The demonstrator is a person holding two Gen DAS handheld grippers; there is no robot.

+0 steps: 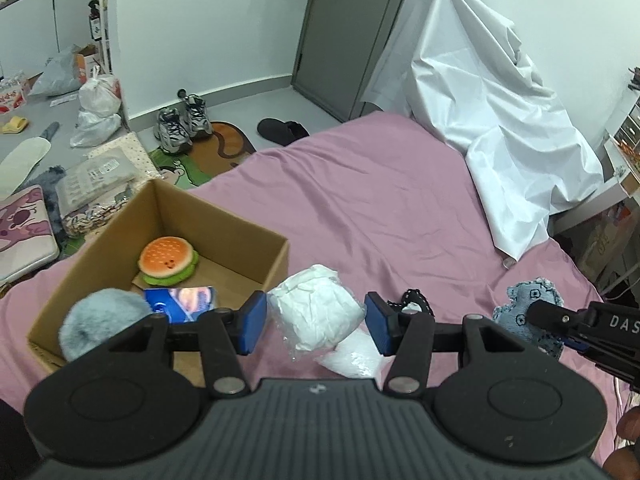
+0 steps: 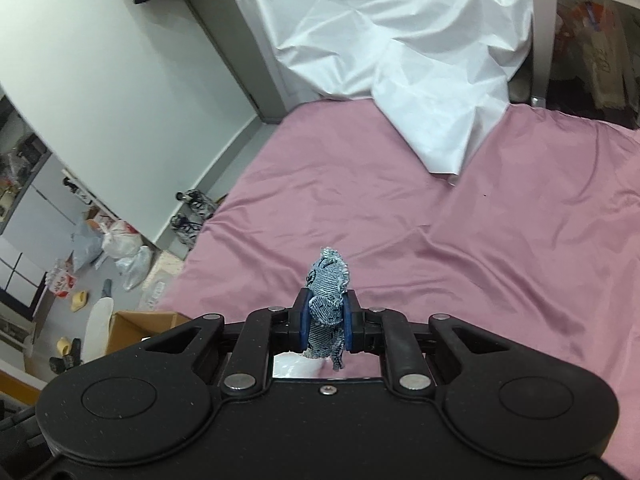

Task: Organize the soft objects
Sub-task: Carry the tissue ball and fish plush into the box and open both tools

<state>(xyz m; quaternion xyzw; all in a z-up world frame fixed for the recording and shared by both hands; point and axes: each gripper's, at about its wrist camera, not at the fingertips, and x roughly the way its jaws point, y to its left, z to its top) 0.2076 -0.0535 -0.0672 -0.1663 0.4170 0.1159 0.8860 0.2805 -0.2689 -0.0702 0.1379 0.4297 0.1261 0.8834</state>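
The right gripper [image 2: 326, 326] was closed tight on a small denim toy [image 2: 328, 296] near the bottom middle of the right wrist view. The blue pads squeezed the toy's lower half, and its frayed top stuck up above them. The toy looked light and floppy, like cloth with a little stuffing, so it would bend but probably not slip. Its fat middle seemed the best place to hold it.

The left gripper [image 1: 316, 322] sat low in the middle of the left wrist view. A white bundle [image 1: 316, 312] wrapped in crinkly clear plastic was between its blue pads. The pads touched its sides, so it looked held. The bundle looked puffy and squashy, and the plastic could be slippery, so a firm squeeze across its round middle would probably work best.

To the lower left was a brown cardboard box [image 1: 276, 256] with stiff flat walls. Inside it lay a soft burger toy [image 1: 168, 260], round and orange with a green rim, a fluffy grey ball [image 1: 100, 320] and a shiny blue packet [image 1: 180, 302].

Everything rested on a smooth pink bed sheet [image 1: 380, 200] with soft wrinkles. A crumpled white sheet [image 1: 480, 120] was heaped at the upper right.
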